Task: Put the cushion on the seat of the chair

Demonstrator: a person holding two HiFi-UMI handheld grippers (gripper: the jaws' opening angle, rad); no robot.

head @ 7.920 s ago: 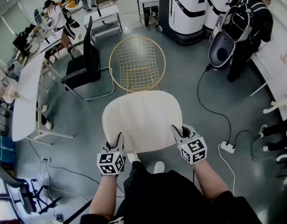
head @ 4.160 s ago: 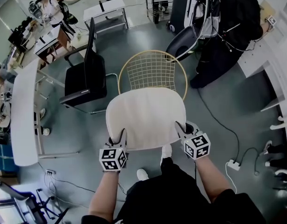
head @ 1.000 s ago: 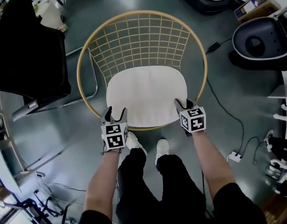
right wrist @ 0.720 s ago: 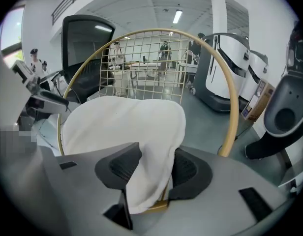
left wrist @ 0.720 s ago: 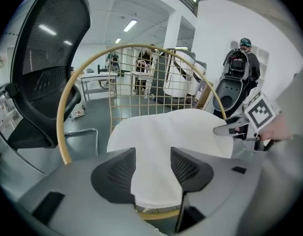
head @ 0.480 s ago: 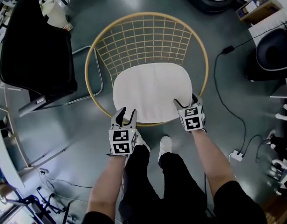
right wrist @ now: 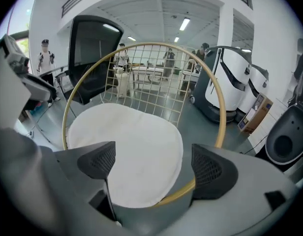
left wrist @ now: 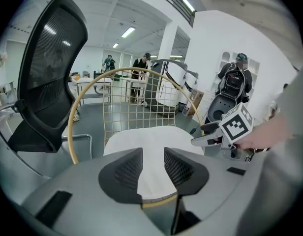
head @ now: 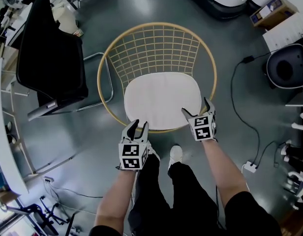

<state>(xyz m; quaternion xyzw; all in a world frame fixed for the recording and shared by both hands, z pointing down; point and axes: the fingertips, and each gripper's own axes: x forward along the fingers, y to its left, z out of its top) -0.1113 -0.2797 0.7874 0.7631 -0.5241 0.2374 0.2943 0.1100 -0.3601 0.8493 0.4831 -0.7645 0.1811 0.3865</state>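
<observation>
Head view is showing the cushion (head: 163,100) lying flat on the seat of the wire chair (head: 159,24). It is filling the front of the hoop toward 6 o'clock, with the mesh back rising at 12 o'clock. It is resting there on its own weight, so the placing step is looking finished.

At the cushion's 4 o'clock edge the right gripper (head: 196,107) is hovering with its 2 jaws spread wide, having just been opening. Right gripper view is showing only air between them, with cushion (right wrist: 127,146) and rim beyond, which is reading as a let-go.

At 7 o'clock, just outside the rim, the left gripper (head: 140,125) is hanging clear of the cushion. Its jaws have just been closing partway, yet a gap is showing between them and nothing is being pinched, so it is likely just relaxing. Both tools are released and empty.

Farther out, a black office chair (head: 50,48) is standing at 10 o'clock. A cable (head: 235,97) is trailing over the floor at 3 o'clock toward a power strip (head: 249,167) at 4 o'clock.
</observation>
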